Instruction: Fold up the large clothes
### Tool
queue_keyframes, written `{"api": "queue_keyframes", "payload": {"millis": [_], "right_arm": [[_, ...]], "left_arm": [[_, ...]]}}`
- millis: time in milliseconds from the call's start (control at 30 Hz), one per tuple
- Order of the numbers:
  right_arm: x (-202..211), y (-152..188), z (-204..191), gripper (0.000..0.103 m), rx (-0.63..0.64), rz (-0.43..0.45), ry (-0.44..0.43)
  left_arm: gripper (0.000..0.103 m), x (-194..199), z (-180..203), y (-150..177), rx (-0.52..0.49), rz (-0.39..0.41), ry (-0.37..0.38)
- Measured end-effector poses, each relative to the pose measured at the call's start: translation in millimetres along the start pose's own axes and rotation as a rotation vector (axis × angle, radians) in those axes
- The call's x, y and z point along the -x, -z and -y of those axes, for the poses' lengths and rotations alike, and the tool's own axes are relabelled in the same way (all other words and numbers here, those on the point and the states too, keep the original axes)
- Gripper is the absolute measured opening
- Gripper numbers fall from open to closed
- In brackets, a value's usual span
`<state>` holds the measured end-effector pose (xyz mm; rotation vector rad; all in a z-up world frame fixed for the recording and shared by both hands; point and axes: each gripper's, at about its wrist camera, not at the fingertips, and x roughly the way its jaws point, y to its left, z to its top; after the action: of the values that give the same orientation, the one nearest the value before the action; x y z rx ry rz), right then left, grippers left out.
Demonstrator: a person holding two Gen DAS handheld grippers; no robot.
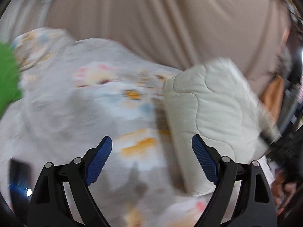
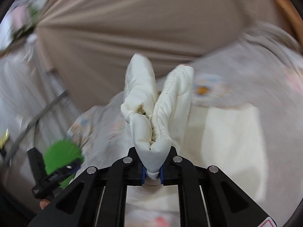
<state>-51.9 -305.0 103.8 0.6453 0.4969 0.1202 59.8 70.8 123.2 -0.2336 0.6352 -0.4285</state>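
Cream quilted padding dominates the left wrist view: the quilt (image 1: 212,109) lies with its patterned face spread to the left and a cream corner turned up at right. Left gripper (image 1: 151,158) hovers above it, fingers wide apart, holding nothing. Beige curtain (image 1: 161,22) hangs beyond.

Right wrist view: right gripper (image 2: 152,172) is clamped on a bunched cream fold of the quilt, lifted clear. Judgement: folding is under way, with most still unfolded.

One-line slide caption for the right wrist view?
Right gripper shut on a bunched cream quilted edge, lifted over the patterned quilt.
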Motion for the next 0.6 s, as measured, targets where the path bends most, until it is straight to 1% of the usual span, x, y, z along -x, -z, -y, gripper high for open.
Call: {"api": "queue_keyframes", "payload": {"millis": [33, 100, 167, 200, 233, 267, 333, 367, 400, 433, 467, 533, 600], "right_arm": [[7.1, 7.5, 31.1, 0.01, -0.067, -0.006, 0.039], [12.2, 24.7, 75.2, 0.01, -0.155, -0.025, 0.097], [9.8, 43.4, 106.9, 0.01, -0.226, -0.047, 0.087], [6.5, 50.7, 116.2, 0.011, -0.246, -0.063, 0.075], [1.8, 56.6, 120.7, 0.011, -0.252, -0.076, 0.066], [-3.5, 62.4, 123.1, 0.012, -0.258, -0.09, 0.056], [-12.2, 69.7, 120.4, 0.014, -0.258, -0.11, 0.035], [-11.3, 70.8, 122.3, 0.014, -0.257, -0.113, 0.027], [-10.1, 70.3, 123.4, 0.016, -0.261, -0.118, 0.021], [-7.7, 68.7, 125.2, 0.019, -0.269, -0.128, 0.009], [-0.5, 66.0, 125.7, 0.02, -0.275, -0.135, -0.011], [19.3, 56.8, 120.8, 0.023, -0.252, -0.126, -0.006], [42.0, 46.2, 112.0, 0.026, -0.197, -0.098, 0.002]], "left_arm": [[0.084, -7.3, 16.9, -0.3, -0.023, -0.006, 0.032], [0.084, -22.2, 52.2, 1.9, -0.071, -0.024, 0.094], [0.084, -39.2, 85.4, 7.4, -0.12, -0.06, 0.143], [0.084, -49.6, 106.1, 13.7, -0.156, -0.082, 0.163], [0.084, -58.7, 122.2, 19.0, -0.184, -0.099, 0.161], [0.084, -69.1, 137.6, 26.2, -0.216, -0.114, 0.152], [0.084, -88.7, 161.7, 42.1, -0.277, -0.146, 0.1], [0.084, -100.5, 169.7, 50.9, -0.301, -0.178, 0.086], [0.084, -107.3, 173.7, 58.0, -0.315, -0.191, 0.058], [0.084, -111.7, 178.2, 65.2, -0.341, -0.174, 0.0], [0.085, -113.6, 180.8, 69.3, -0.364, -0.159, -0.032], [0.086, -116.1, 184.5, 74.3, -0.384, -0.14, -0.06], [0.086, -116.5, 185.1, 71.0, -0.369, -0.142, -0.061]]}}
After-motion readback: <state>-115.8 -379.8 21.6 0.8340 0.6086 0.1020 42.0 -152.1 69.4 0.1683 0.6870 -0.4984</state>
